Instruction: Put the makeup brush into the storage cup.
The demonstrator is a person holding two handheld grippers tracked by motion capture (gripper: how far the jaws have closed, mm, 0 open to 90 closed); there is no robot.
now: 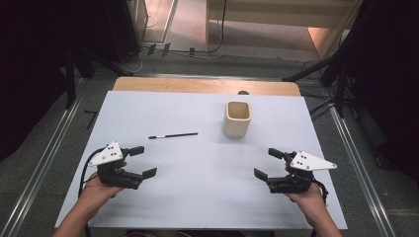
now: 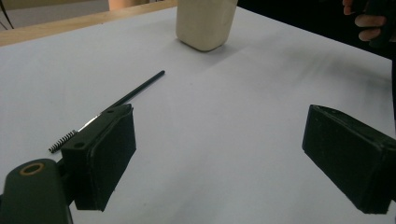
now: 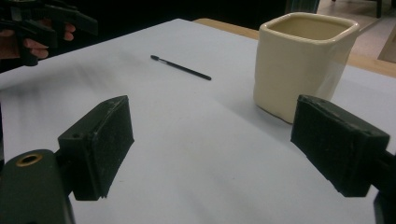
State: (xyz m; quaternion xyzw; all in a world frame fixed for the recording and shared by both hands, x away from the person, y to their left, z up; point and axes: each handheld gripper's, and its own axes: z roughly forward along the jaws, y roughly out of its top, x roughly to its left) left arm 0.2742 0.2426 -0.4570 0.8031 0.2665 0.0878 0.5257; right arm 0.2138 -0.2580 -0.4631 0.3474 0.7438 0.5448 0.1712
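Observation:
A cream square cup [image 1: 237, 118] stands upright on the white table sheet [image 1: 197, 197], right of centre toward the back. A thin black wand with a small brush tip [image 1: 173, 135] lies flat left of the cup. My left gripper [image 1: 143, 161] rests low at the front left, open, nothing between its jaws. In the left gripper view the wand [image 2: 116, 102] runs past the left jaw toward the cup [image 2: 205, 23]. My right gripper [image 1: 268, 163] sits at the front right, open and empty. The right gripper view has the cup [image 3: 303, 60] ahead on the right and the wand [image 3: 182, 68] farther off.
The wooden table edge [image 1: 207, 85] shows behind the sheet. Dark stands and cables [image 1: 336, 74] flank the table on the floor. Wide bare sheet lies between the two grippers.

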